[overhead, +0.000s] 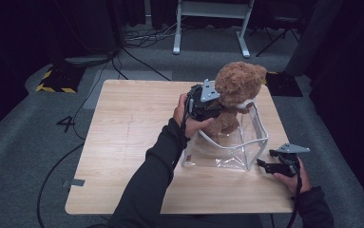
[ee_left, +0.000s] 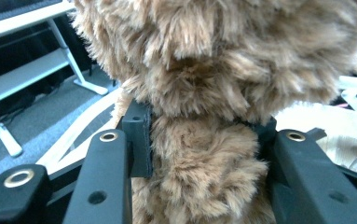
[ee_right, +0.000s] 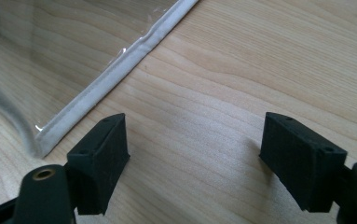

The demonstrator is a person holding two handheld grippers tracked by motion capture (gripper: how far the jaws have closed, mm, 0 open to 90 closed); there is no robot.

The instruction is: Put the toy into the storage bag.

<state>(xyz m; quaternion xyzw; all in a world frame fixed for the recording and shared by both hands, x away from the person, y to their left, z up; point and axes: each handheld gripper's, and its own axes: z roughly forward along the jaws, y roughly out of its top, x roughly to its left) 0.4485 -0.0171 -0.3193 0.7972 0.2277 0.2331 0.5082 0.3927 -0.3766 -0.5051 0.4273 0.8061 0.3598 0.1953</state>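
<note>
A brown teddy bear point(overhead: 236, 88) is held upright over a clear plastic bag with white trim point(overhead: 246, 142), its legs down inside the bag's open top. My left gripper point(overhead: 207, 105) is shut on the teddy bear at its neck; in the left gripper view the jaws squeeze the brown fur point(ee_left: 199, 158) just under the head. My right gripper point(overhead: 264, 166) is open, low over the table by the bag's near right corner. In the right gripper view nothing lies between its jaws point(ee_right: 195, 163), and the bag's white edge point(ee_right: 115, 70) runs just ahead to the left.
The light wooden table point(overhead: 122, 142) stands on grey carpet with cables point(overhead: 56, 166) on the floor to the left. A white desk frame point(overhead: 210, 23) stands beyond the table's far edge. Dark curtains close off both sides.
</note>
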